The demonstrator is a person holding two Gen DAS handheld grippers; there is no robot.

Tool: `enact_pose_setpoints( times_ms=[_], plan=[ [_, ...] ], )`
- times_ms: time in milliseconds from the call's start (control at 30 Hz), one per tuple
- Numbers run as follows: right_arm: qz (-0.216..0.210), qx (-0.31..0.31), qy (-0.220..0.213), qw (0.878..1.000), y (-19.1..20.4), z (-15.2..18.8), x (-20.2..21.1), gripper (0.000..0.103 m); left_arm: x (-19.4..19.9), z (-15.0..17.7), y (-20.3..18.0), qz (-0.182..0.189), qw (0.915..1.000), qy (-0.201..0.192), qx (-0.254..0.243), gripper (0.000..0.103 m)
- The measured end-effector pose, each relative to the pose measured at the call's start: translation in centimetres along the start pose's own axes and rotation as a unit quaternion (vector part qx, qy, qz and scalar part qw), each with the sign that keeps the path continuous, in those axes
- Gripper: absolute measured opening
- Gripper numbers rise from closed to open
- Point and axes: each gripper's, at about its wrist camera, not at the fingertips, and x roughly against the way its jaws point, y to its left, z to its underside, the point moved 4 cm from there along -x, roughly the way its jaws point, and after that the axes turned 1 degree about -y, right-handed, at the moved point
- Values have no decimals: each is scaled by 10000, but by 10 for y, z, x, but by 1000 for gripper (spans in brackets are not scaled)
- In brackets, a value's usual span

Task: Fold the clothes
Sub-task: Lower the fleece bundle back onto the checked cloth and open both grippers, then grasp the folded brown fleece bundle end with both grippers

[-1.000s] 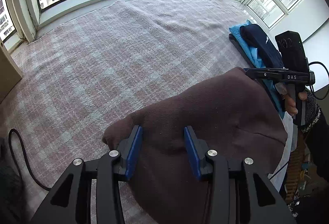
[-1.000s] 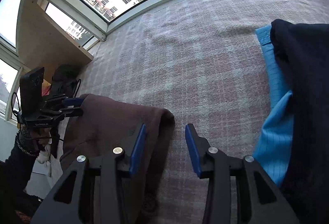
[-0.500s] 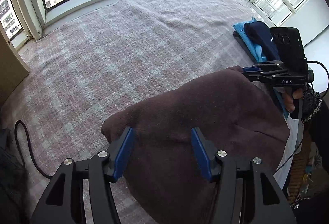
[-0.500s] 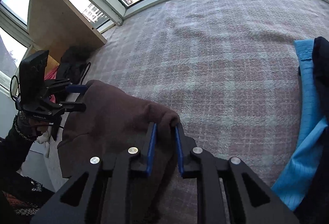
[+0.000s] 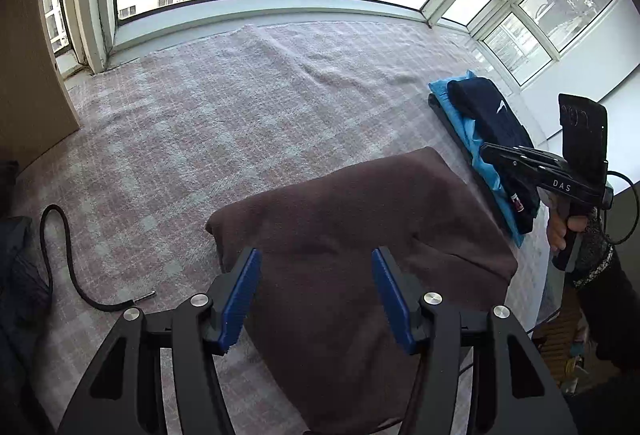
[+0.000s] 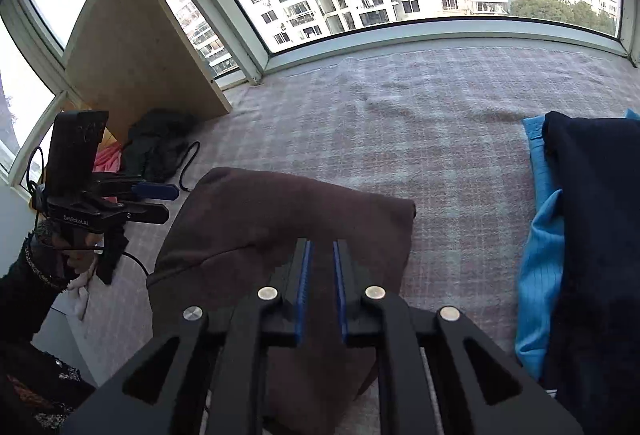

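garment: brown, lay bunched on plaid blanket, near edge.
right claw: clenched on garment's fold, probably to carry it over.
left claw: released, jaws wide, just opened, straddling cloth without pinching.
stack: folded clothes parked aside.

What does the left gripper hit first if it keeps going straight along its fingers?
Most likely the brown garment: it fills the gap between the open left gripper's fingers and lies just ahead. Beyond it is only plaid blanket. Depth is hard to judge.

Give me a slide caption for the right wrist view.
Right hand-held gripper shut above a folded brown garment on a checked blanket, beside stacked blue clothes.
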Motion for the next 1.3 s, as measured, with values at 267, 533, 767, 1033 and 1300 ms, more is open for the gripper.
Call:
enact_pose_setpoints(
  times_ms=[267, 533, 767, 1033, 1300],
  plan=[
    [-27, -341, 40, 9994, -1, 32, 11, 13, -31, 75, 18, -17, 9976, 637, 284, 70],
    [297, -67, 351, 9989, 22, 74, -12, 42, 9, 86, -43, 256, 9985, 104, -465, 67],
    [290, -871, 191, 9956, -6, 56, 23, 66, -14, 97, -38, 22, 9983, 360, -448, 67],
    [-130, -1965, 476, 9793, -52, 55, -3, 68, 4, 80, 22, 79, 9908, 409, 1288, 74],
    [-264, -1751, 647, 9821, -42, 53, -28, 78, -34, 74, 24, 245, 9847, 707, 1576, 74]
  ],
)
